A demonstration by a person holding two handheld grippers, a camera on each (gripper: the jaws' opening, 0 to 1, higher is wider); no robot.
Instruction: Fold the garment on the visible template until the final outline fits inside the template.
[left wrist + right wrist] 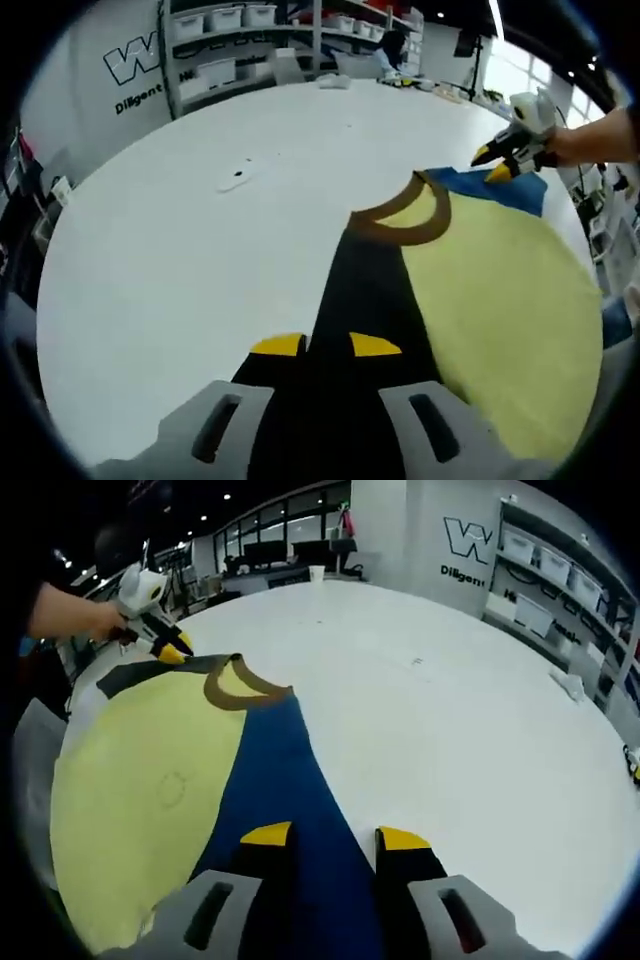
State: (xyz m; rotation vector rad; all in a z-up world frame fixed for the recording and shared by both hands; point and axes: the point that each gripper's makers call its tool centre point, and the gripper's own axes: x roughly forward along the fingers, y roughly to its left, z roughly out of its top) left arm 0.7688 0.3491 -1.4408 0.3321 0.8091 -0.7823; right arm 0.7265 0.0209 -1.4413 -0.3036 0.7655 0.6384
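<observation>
The shirt (500, 300) lies flat on a big white table (200, 250). Most of it is pale yellow. It has a brown collar (400, 225) shaped like a curved band. A long sleeve runs from the collar toward the camera. In the left gripper view the sleeve (365, 290) looks black, and another part by the far corner is blue. In the right gripper view the near sleeve (290, 800) is blue, and the far part by the other tool looks dark.

In the left gripper view, the left gripper (325, 345) comes up from the bottom with its yellow tips. The sleeve lies right between the two jaws. The jaws stand a little apart. I cannot tell if they are pinching the cloth or just resting over it.

In the right gripper view, the right gripper (335, 835) also has its yellow tips a little apart, with the blue sleeve between them. I cannot tell if it has hold of the cloth.

Each tool also shows far off in the other view, held by a hand (580, 145), with its tips down at the shirt's far corner.

A small dark thing (235, 180) lies on the bare table, well away from the shirt.
</observation>
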